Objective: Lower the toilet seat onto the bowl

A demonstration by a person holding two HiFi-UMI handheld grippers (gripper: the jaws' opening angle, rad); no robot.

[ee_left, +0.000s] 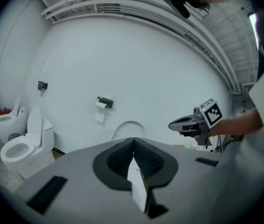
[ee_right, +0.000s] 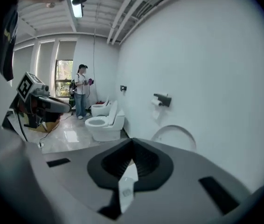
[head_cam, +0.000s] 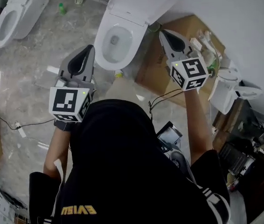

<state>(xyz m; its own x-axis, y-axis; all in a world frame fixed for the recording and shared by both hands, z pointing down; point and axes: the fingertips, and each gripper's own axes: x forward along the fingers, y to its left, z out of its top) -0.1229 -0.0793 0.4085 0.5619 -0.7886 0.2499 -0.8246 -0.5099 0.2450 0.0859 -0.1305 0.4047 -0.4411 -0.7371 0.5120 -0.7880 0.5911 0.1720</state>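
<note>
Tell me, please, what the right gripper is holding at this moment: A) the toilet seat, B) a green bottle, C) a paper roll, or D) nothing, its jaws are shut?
D: the right gripper shows its jaws closed together in its own view, with nothing between them.

White toilet seat [head_cam: 143, 3] raised upright, oval white bowl [head_cam: 100, 55] open below

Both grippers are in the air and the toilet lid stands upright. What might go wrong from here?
Both the left gripper and right gripper are shut and empty; pushed by closed tips, the upright lid may slam onto the bowl. The right gripper hangs above cardboard and clutter beside the bowl and might snag there.
</note>
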